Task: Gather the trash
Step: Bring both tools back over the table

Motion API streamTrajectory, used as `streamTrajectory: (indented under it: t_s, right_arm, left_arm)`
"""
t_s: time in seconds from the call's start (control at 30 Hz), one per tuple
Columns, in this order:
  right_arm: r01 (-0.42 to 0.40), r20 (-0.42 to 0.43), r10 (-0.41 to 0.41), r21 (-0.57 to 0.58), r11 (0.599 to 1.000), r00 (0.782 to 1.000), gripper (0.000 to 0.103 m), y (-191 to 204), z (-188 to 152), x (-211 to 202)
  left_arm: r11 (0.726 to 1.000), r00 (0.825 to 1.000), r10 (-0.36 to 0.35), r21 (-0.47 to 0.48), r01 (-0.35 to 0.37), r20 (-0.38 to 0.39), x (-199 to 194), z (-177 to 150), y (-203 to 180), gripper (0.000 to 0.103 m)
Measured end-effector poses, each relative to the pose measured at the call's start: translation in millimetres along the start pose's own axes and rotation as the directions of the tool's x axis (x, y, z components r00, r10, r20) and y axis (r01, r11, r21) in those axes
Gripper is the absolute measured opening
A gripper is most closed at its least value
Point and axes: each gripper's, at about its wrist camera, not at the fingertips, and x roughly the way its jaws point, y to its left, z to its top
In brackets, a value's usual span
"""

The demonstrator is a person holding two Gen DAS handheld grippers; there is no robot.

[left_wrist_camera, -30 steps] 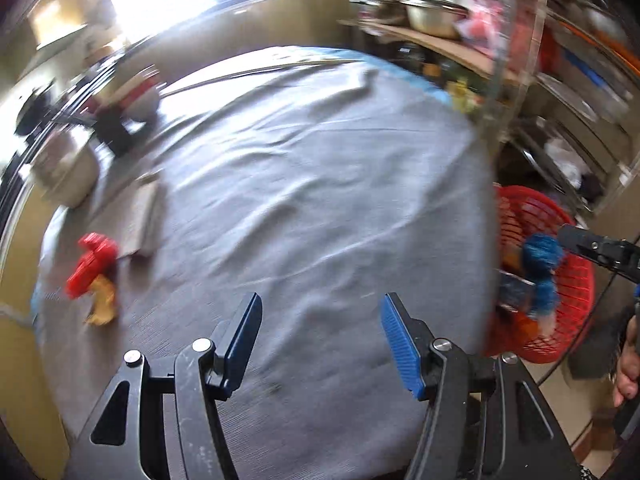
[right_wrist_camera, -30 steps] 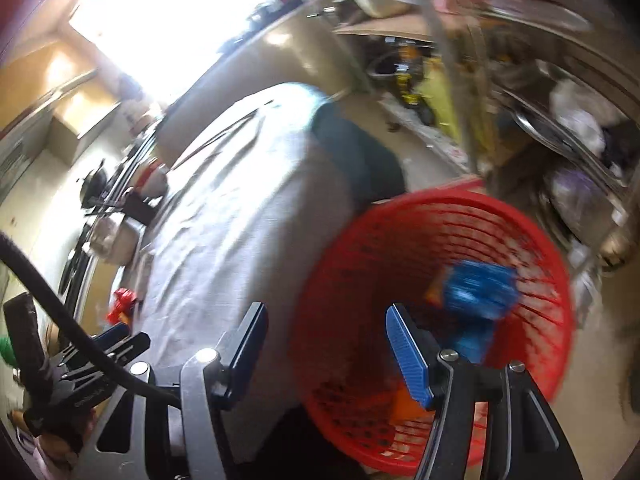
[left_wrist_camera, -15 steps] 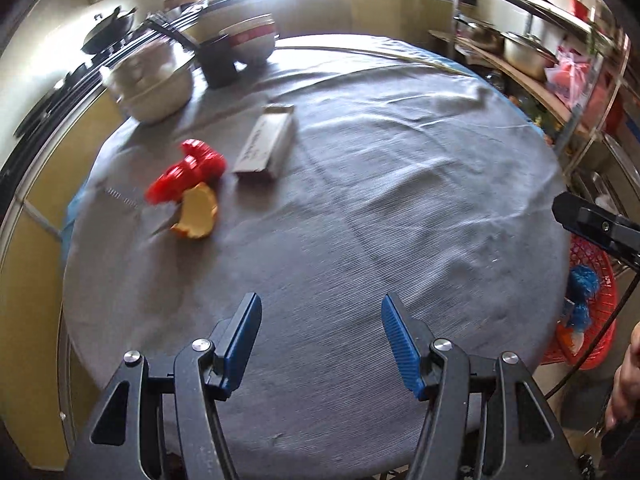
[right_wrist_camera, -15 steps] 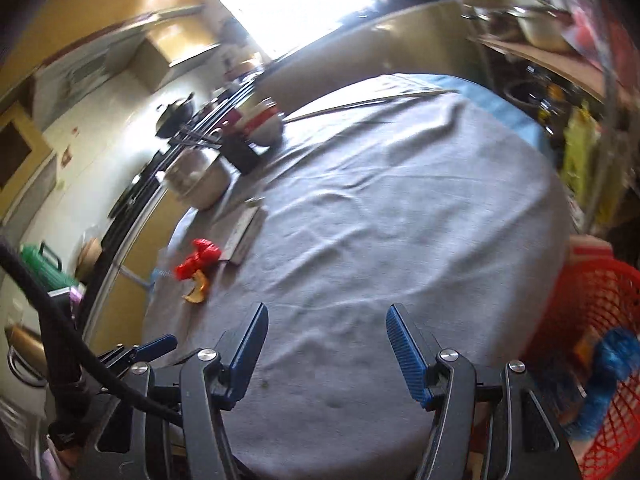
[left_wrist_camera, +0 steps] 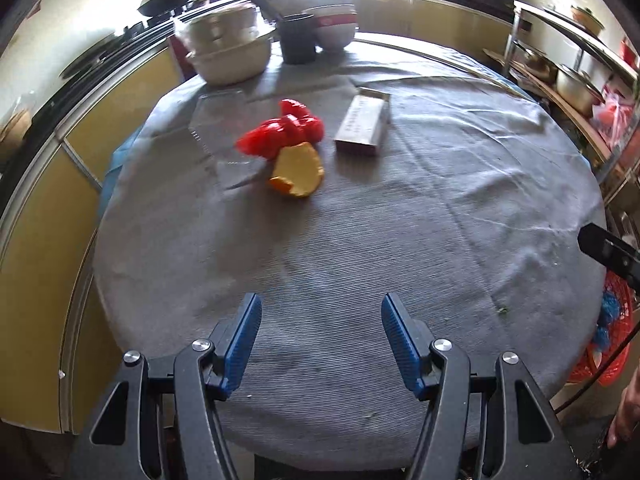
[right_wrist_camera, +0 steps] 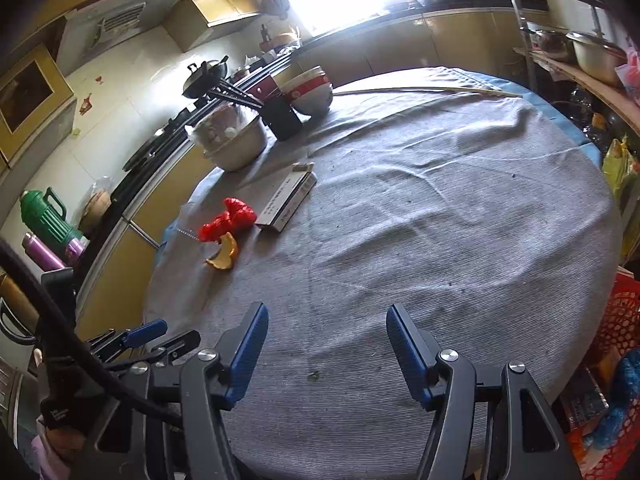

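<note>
Binned: blue wrappers in red basket (right_wrist_camera: 624,320) | Left on table (left_wrist_camera: 400,240): red wrapper (left_wrist_camera: 288,130), orange peel (left_wrist_camera: 298,170), small box (left_wrist_camera: 364,120) (possibly trash) | left claw (left_wrist_camera: 318,340), right claw (right_wrist_camera: 324,350): both wide, empty

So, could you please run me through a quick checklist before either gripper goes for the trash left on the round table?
1. Left gripper open, nothing between its jaws: ok.
2. Right gripper open and empty: ok.
3. Crumpled red wrapper, curled orange peel and flat white carton lie in plain view on the grey tablecloth: ok.
4. Wrapper and peel apart from each other: not ok, they touch.
5. Red mesh basket has spare room: cannot tell.
</note>
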Motion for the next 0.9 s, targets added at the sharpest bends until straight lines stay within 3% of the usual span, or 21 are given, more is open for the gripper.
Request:
streamTrajectory:
  t_s: [0.3, 0.9]
  right_arm:
    - [0.009, -0.015, -0.009, -0.014, 1.0, 1.0, 0.066, 8.5, -4.7, 5.9]
    - [0.021, -0.039, -0.018, 0.06, 0.998, 0.999, 0.066, -20.4, -4.4, 17.6]
  left_arm:
    - [1.0, 1.0, -0.014, 0.027, 0.014, -0.011, 4.1, -4.4, -1.6, 0.063]
    - [0.991, 0.998, -0.026, 0.127, 0.033, -0.056, 20.7, 4.1, -40.7, 0.063]
